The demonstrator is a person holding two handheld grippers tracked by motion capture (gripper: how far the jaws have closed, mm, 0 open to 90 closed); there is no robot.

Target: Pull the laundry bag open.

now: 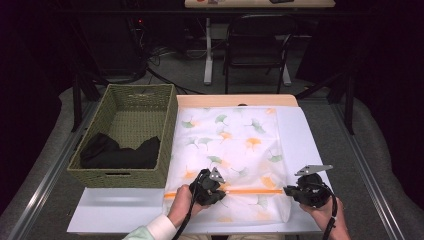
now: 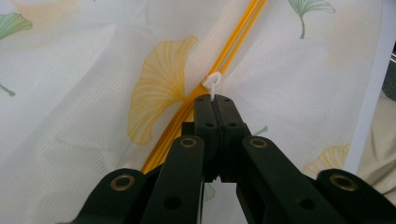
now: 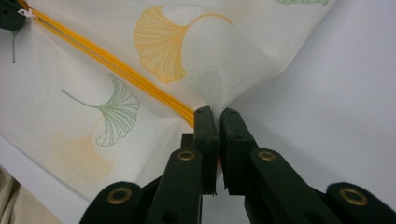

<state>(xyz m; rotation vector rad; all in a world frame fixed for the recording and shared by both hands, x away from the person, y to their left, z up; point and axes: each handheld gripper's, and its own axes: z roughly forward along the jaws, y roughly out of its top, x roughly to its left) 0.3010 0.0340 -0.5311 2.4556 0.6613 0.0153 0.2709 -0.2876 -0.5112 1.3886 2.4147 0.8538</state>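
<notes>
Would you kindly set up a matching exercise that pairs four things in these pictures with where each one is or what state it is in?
Things:
1. left tool
2. right tool
3. black garment
4. orange zipper

Places or states:
A. lying inside the woven basket
B. shut on the white zipper pull
C. running across the near part of the mesh laundry bag
D. shut on the bag's corner, at the zipper's end

Pairs: 1-B, 2-D, 3-A, 4-C

The worktop [image 1: 300,130] is lit brightly and evenly from above; the surrounding room is left in deep darkness. Shadows are soft. Slight softness is noted throughout the high view, and no glare is observed.
</notes>
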